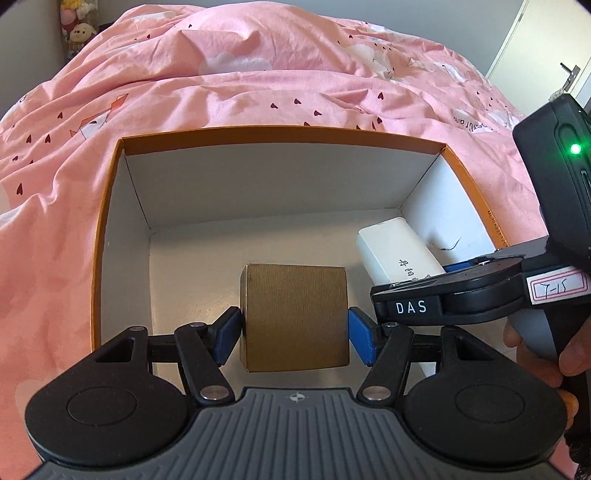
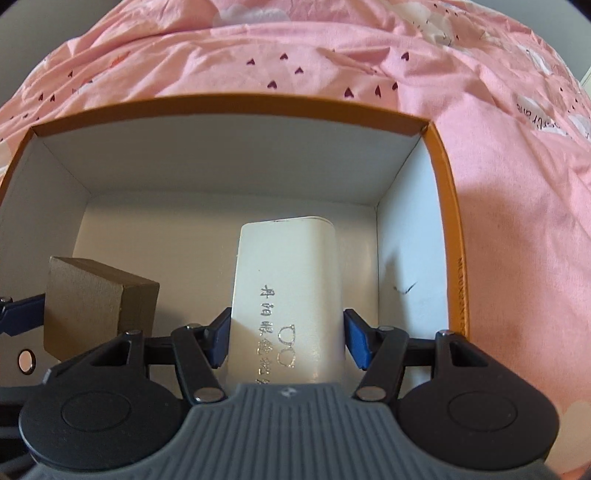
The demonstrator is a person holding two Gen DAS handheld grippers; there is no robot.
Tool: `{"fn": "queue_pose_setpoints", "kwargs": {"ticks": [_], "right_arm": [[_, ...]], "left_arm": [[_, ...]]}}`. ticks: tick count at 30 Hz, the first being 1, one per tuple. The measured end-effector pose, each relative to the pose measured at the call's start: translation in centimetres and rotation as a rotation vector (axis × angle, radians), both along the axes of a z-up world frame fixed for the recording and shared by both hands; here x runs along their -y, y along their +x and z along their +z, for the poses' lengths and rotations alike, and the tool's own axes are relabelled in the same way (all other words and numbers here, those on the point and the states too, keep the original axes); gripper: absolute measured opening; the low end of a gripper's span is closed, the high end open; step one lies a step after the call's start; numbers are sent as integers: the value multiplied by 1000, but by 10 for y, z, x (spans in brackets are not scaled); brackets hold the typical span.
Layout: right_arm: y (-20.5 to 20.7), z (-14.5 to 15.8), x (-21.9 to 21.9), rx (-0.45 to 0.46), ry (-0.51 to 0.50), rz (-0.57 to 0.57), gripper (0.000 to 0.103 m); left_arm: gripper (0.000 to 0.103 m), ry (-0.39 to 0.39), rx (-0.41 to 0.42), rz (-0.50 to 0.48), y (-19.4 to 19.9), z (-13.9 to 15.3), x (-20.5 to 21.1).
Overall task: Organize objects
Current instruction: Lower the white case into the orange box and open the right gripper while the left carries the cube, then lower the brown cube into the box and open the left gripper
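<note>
An open orange-rimmed box [image 1: 107, 206] with a white inside lies on a pink bed cover; it also shows in the right wrist view [image 2: 448, 221]. My left gripper [image 1: 293, 332] is shut on a brown cube [image 1: 295, 314], held inside the box near its floor. The cube also shows at the left of the right wrist view [image 2: 92, 295]. My right gripper [image 2: 286, 339] is shut on a white glasses case [image 2: 291, 288] with silver lettering, inside the box by its right wall. The case [image 1: 395, 254] and the right gripper's body [image 1: 443, 295] show in the left wrist view.
The pink bed cover [image 1: 258, 92] with small dark hearts surrounds the box. Plush toys [image 1: 79, 33] sit at the far left corner. A white door with a handle [image 1: 565, 74] stands at the far right.
</note>
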State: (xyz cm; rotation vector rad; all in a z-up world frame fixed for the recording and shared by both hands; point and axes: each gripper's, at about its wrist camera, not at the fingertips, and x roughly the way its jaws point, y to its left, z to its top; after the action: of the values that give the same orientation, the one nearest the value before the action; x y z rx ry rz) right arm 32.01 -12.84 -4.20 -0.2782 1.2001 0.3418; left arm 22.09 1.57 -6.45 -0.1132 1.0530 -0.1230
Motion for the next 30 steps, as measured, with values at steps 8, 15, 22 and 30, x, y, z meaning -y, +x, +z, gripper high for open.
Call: {"fn": "queue_pose_setpoints", "kwargs": {"ticks": [8, 15, 22, 30], "right_arm": [[5, -16, -4, -38, -91, 6, 63], [12, -18, -1, -121, -91, 15, 64], [10, -5, 8, -137, -27, 90, 58], [-1, 10, -9, 123, -108, 528, 61]], "left_arm": [[72, 36, -32, -13, 2, -9, 1], [72, 14, -41, -14, 4, -10, -1], [72, 26, -37, -14, 7, -7, -3], [72, 52, -27, -22, 17, -2, -7]]}}
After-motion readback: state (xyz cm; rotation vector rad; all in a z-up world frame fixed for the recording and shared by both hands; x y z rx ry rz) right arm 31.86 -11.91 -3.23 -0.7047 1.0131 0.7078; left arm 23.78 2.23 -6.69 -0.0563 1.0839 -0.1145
